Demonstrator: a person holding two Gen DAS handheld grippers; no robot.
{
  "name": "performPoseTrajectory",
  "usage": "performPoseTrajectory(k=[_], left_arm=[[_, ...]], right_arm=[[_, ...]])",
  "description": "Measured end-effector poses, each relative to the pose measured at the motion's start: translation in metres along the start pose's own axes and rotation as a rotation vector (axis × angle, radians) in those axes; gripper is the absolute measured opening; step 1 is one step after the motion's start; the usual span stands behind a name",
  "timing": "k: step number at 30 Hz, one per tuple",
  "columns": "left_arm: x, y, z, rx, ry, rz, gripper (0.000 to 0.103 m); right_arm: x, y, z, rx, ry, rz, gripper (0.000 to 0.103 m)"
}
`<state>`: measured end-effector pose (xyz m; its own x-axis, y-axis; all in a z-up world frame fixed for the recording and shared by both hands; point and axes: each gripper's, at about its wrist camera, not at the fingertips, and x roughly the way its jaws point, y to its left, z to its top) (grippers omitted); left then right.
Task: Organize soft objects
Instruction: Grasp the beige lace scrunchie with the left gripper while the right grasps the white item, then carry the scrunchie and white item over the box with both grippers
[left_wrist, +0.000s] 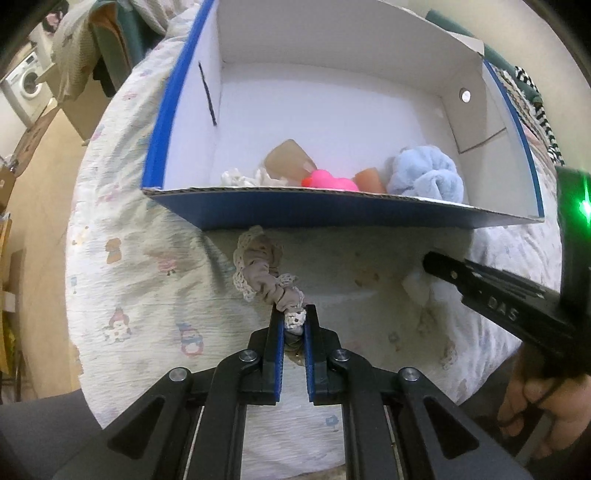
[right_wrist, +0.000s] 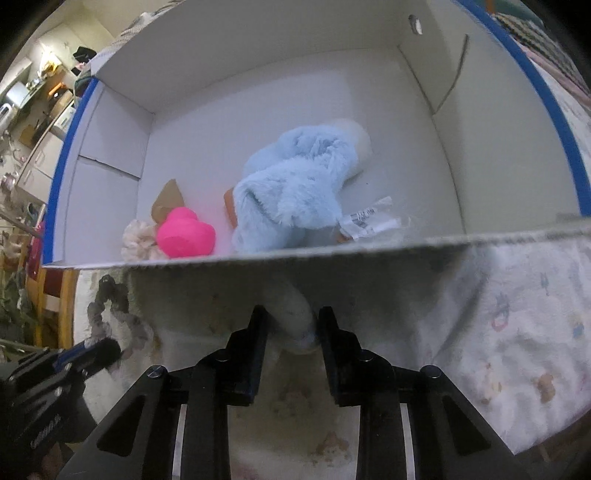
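Observation:
My left gripper (left_wrist: 293, 315) is shut on a beige scrunchie (left_wrist: 260, 271) with a lace edge, which trails over the quilt toward the box. The blue cardboard box (left_wrist: 295, 212) with white inside walls stands just beyond. It holds a pink rubber duck (right_wrist: 184, 232), a fluffy light-blue plush (right_wrist: 291, 192), a cream scrunchie (right_wrist: 138, 238) and peach-coloured pieces (left_wrist: 288, 160). In front of the box's near wall, my right gripper (right_wrist: 292, 319) is shut on a pale soft roll (right_wrist: 295, 314), with both fingers against its sides. The left gripper (right_wrist: 107, 350) shows at lower left in the right wrist view.
Everything rests on a white quilt (left_wrist: 147, 295) printed with small figures. A person's hand (left_wrist: 539, 402) holds the right gripper's handle. A plastic tag (right_wrist: 369, 221) lies in the box. A washing machine (left_wrist: 27, 83) and hanging clothes stand far left. Striped fabric (left_wrist: 546, 122) lies beyond the box.

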<state>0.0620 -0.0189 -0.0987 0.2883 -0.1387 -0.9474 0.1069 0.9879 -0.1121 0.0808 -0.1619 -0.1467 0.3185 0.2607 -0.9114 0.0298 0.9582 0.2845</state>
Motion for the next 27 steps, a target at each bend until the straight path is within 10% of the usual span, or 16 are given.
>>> performPoseTrajectory(k=[27], left_arm=[[-0.117, 0.005, 0.016, -0.010, -0.305, -0.044, 0.009]], right_arm=[[-0.136, -0.020, -0.014, 0.008, -0.201, 0.198, 0.030]])
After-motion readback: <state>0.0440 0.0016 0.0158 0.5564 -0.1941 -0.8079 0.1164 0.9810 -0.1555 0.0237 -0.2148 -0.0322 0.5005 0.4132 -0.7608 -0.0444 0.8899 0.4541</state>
